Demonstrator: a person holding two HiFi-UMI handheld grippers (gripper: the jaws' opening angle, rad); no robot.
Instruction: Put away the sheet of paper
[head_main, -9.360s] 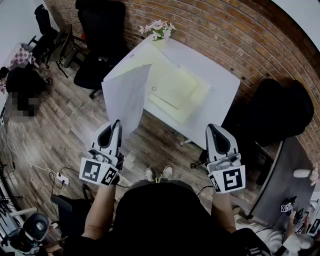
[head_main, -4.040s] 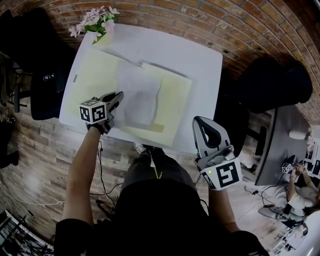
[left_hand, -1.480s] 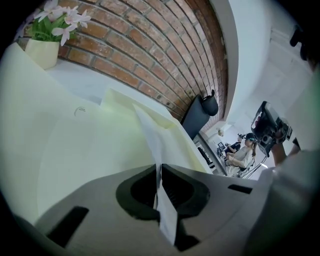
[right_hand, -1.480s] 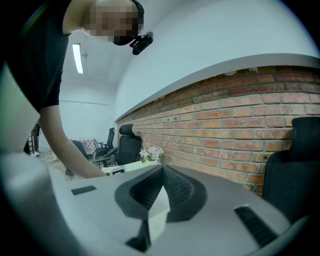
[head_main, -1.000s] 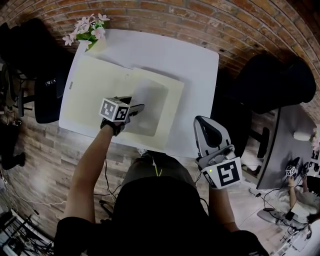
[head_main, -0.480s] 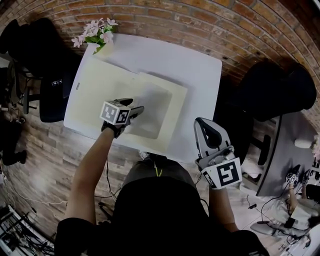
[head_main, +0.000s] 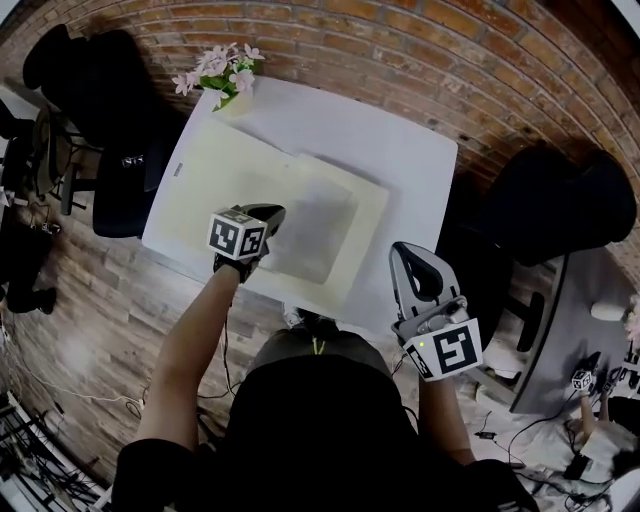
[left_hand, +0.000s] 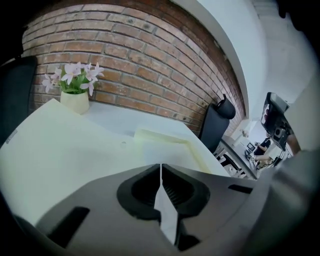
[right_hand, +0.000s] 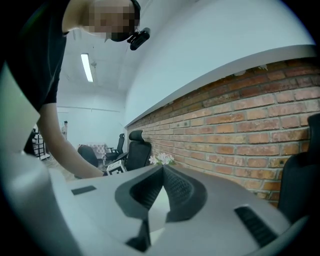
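Note:
The white sheet of paper lies flat on the right half of an open pale yellow folder on the white table. My left gripper hovers at the sheet's left edge, over the folder's near part. Its jaws are shut, and I see nothing pinched between them. In the left gripper view its closed tips point across the folder toward the brick wall. My right gripper hangs off the table's front right corner, shut and empty; its tips meet.
A vase of pink flowers stands at the table's far left corner, also seen from the left gripper. Black office chairs stand at the left and right of the table. A brick wall runs behind it.
Earlier my left gripper carried the sheet through the air and laid it on the folder. Over the last second it has stayed at the sheet's left edge. The right gripper has not moved.

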